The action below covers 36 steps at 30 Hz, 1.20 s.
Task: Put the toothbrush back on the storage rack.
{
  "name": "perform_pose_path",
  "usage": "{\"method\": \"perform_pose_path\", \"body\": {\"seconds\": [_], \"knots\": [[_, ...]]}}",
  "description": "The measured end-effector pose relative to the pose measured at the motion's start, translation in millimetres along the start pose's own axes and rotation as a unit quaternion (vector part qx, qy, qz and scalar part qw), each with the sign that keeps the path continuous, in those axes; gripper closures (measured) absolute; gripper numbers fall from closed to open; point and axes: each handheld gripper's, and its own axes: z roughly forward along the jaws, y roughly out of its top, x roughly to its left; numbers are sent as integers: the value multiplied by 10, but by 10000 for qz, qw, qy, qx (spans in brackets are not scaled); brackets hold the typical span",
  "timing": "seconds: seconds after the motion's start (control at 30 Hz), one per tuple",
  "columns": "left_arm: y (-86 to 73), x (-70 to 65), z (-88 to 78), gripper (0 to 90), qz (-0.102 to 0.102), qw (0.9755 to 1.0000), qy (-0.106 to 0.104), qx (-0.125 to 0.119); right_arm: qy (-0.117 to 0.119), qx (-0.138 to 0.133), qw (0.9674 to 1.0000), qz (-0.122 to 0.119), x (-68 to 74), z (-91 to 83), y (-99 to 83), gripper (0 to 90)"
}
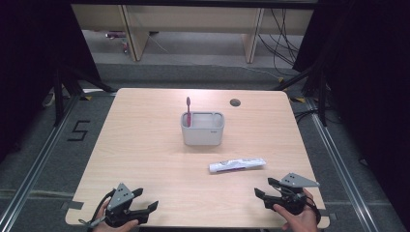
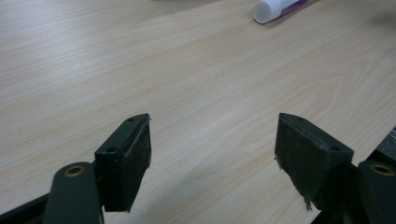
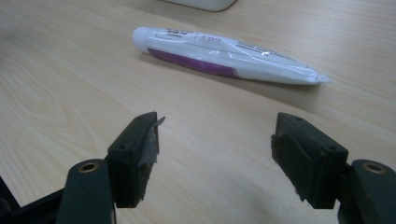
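A white and purple toothpaste tube [image 1: 237, 165] lies flat on the wooden table [image 1: 145, 145], right of centre. Behind it stands a grey holder [image 1: 202, 128] with a red toothbrush [image 1: 188, 110] upright in its left corner. My right gripper [image 1: 262, 188] rests near the front right edge, open, with nothing between its jaws. In the right gripper view the tube [image 3: 224, 56] lies a short way beyond the right gripper [image 3: 215, 140]. My left gripper [image 1: 146, 199] sits at the front left edge, open and empty. Over bare wood, the left gripper [image 2: 212, 140] faces the tube's cap [image 2: 268, 10], which lies far off.
A round cable hole [image 1: 235, 102] is set in the table near the back edge. Dark curtains flank both sides, and cables lie on the floor at the back right.
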Motion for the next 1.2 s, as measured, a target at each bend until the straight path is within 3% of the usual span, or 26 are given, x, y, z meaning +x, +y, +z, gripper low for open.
{"method": "perform_pose_path", "body": {"seconds": [0.03,0.07,0.1,0.13,0.17,0.2,0.23,0.27,0.3,0.33,0.37,0.43,0.5,0.6,0.7,0.73,0.87,0.93,1.0,1.07,1.2], "knots": [[-8,-3,-5,267,41,10000,10,18,3,1,10000,-44,1,9,8,324],[-14,-10,-8,267,36,10000,4,31,52,-13,9999,114,28,24,13,324],[-18,-14,-6,267,32,10000,-13,7,1,-24,10000,-4,16,31,21,326],[-21,-24,-5,267,10,10000,-14,-12,63,15,9999,141,37,39,25,327],[-21,-31,-16,267,32,10000,19,33,59,-16,10000,-25,14,53,32,330],[-28,-38,-10,267,12,10000,-29,-7,71,14,9999,100,36,58,35,331],[-31,-40,-8,267,31,10000,-46,-6,7,4,10000,-53,16,64,45,332],[-35,-41,-10,267,47,10000,-52,21,75,-17,9999,91,38,83,46,334],[-35,-43,-20,267,91,9999,-21,67,1,12,10000,-45,24,81,65,336],[-38,-48,-21,267,60,10000,-25,51,42,79,9999,82,45,86,72,338],[-38,-49,-26,267,66,10000,-18,54,40,28,10000,-21,32,100,83,339],[-42,-46,-32,266,40,10000,-40,41,73,73,9999,53,49,123,99,342],[-45,-44,-45,266,61,10000,-21,59,43,10,9999,-97,31,154,119,344],[-46,-47,-61,266,51,10000,-38,16,109,59,9999,43,63,199,161,350],[-50,-48,-68,266,18,10000,-33,0,136,66,9999,23,77,252,202,356],[-48,-43,-78,266,50,10000,-5,62,127,76,9999,-87,63,272,216,359],[-52,-39,-75,266,-34,10000,-23,-30,145,160,9998,55,117,319,261,370],[-51,-41,-83,266,-28,10000,5,-12,224,41,9996,-161,97,364,281,372],[-55,-40,-75,266,-27,10000,-34,-22,283,125,9994,-123,111,374,304,374],[-57,-42,-73,266,-14,10000,-43,-11,129,74,9998,-141,127,388,315,376],[-60,-44,-74,266,21,10000,-41,30,203,101,9997,-51,165,431,352,377]]}}
